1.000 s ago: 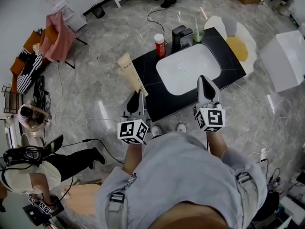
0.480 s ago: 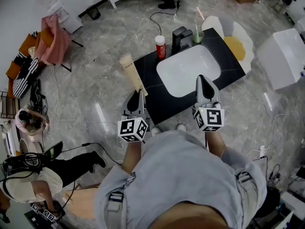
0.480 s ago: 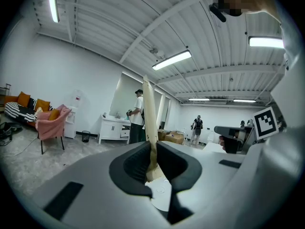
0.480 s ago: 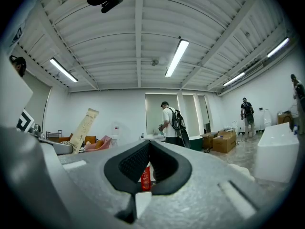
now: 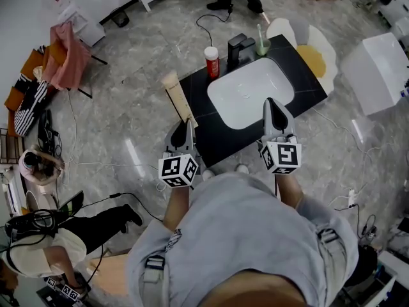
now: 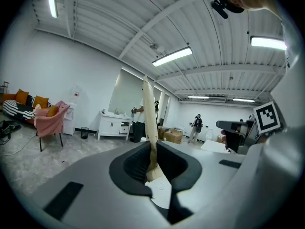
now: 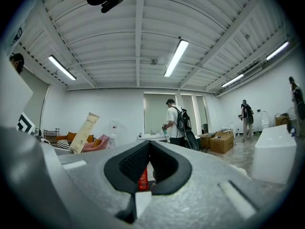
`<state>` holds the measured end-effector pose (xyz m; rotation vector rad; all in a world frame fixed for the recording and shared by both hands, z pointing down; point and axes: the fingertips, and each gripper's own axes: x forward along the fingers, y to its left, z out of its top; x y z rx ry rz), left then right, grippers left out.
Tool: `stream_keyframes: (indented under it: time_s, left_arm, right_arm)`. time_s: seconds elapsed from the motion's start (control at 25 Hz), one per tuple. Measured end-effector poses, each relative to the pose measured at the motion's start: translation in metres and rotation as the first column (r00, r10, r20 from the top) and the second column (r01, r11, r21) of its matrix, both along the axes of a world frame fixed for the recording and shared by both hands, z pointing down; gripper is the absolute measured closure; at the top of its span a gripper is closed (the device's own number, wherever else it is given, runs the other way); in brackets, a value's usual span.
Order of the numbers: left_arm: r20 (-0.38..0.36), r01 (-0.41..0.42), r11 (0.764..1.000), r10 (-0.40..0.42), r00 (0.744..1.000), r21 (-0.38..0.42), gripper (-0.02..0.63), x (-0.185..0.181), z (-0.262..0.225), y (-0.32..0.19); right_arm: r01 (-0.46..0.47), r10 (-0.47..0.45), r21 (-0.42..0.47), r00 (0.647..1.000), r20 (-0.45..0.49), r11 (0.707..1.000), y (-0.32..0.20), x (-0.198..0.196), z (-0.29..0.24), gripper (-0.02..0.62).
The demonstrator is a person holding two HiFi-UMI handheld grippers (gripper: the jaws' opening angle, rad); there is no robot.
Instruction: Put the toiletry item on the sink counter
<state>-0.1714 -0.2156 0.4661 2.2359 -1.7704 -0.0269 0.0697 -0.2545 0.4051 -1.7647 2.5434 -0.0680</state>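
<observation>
The left tool (image 5: 186,126) is clamped on the lower end of a beige tube (image 5: 178,97), its jaws only slightly apart with the tube pinched between the pads; in the left gripper view the tube (image 6: 149,123) rises straight up out of the left tool (image 6: 152,146). Seen from the head, the tube hangs in the air along the left edge of the black bench (image 5: 206,132), its far end pointing away from the person. The right tool (image 5: 272,105) hovers over the near rim of the white basin (image 5: 249,93) with its jaws closed together and nothing between them. At the back of the bench stand a red bottle (image 5: 211,62) with a white cap, a black tap (image 5: 237,48) and a green cup (image 5: 262,46).
</observation>
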Motion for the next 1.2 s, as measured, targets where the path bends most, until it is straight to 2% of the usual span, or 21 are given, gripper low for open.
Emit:
stream_keyframes:
  time_s: [0.72,1.2]
  left_arm:
    - [-0.008,0.005,0.993,-0.006,1.000,-0.114,0.569,-0.008,0.051,-0.004]
    - [-0.010,-0.002,0.979,0.000,1.000,-0.202,0.569,-0.013,0.091,-0.006]
  right_arm:
    - [-0.019,0.019,-0.016,1.000,-0.010,1.000,0.000,0.000,0.006,0.591]
    - [-0.035,0.035,-0.015,0.999,-0.011,0.999,-0.002,0.000,0.005,0.591]
